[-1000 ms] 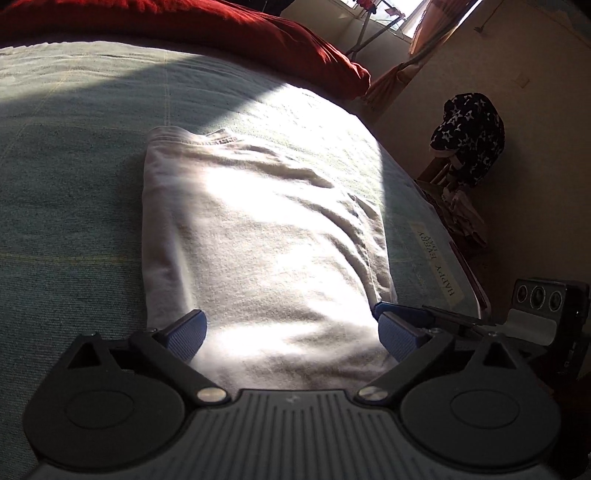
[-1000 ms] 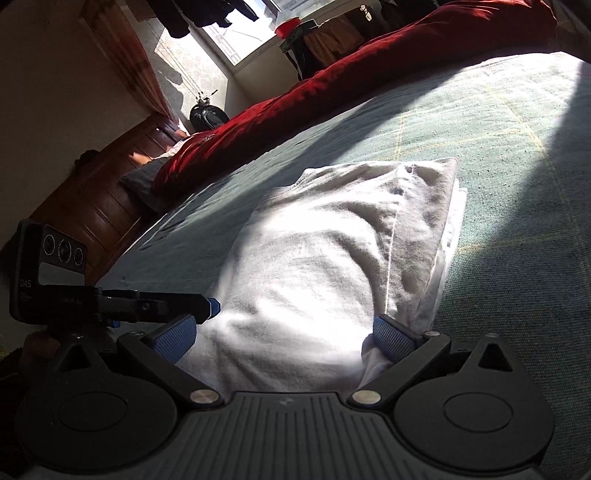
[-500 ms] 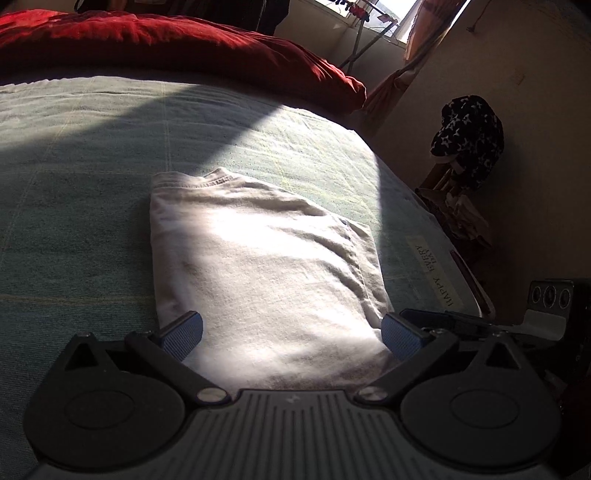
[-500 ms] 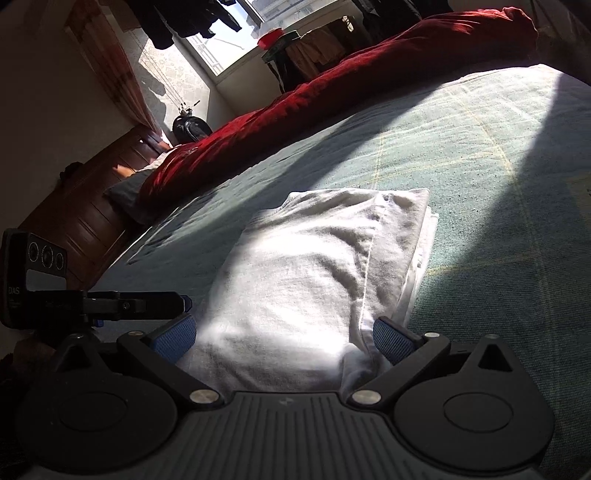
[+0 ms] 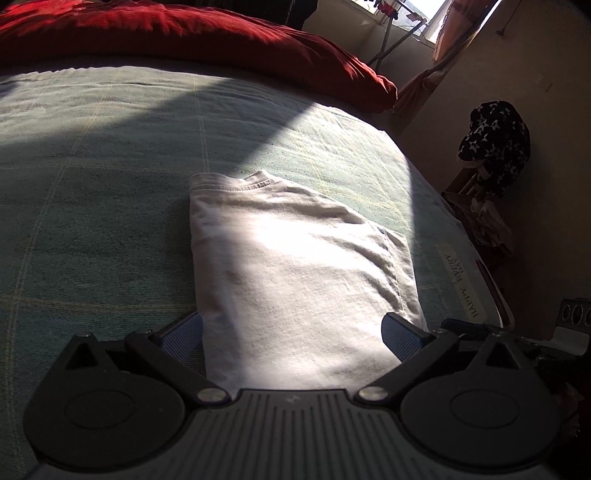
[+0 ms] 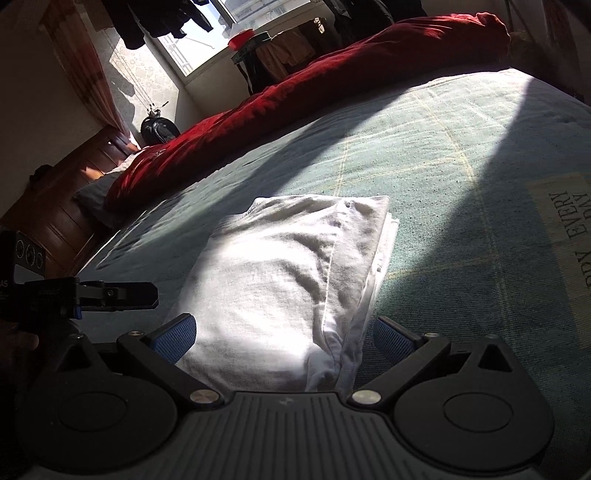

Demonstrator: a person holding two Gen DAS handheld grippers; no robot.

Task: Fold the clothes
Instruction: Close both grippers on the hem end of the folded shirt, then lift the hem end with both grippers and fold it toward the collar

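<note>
Your left tool (image 5: pixel 291 334) released, right tool (image 6: pixel 284 334) released; both hover at near end of folded white shirt (image 5: pixel 295 273) on bed (image 5: pixel 110 221).

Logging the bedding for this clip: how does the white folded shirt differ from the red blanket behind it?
The white folded shirt is a flat, compact rectangle with straight edges; the red blanket is a long, bunched roll. The shirt lies near both open grippers, left gripper and right gripper; the blanket runs along the bed's far side. Sunlight falls brightly on the shirt, only in patches on the blanket. Both rest on the green bedspread.
</note>
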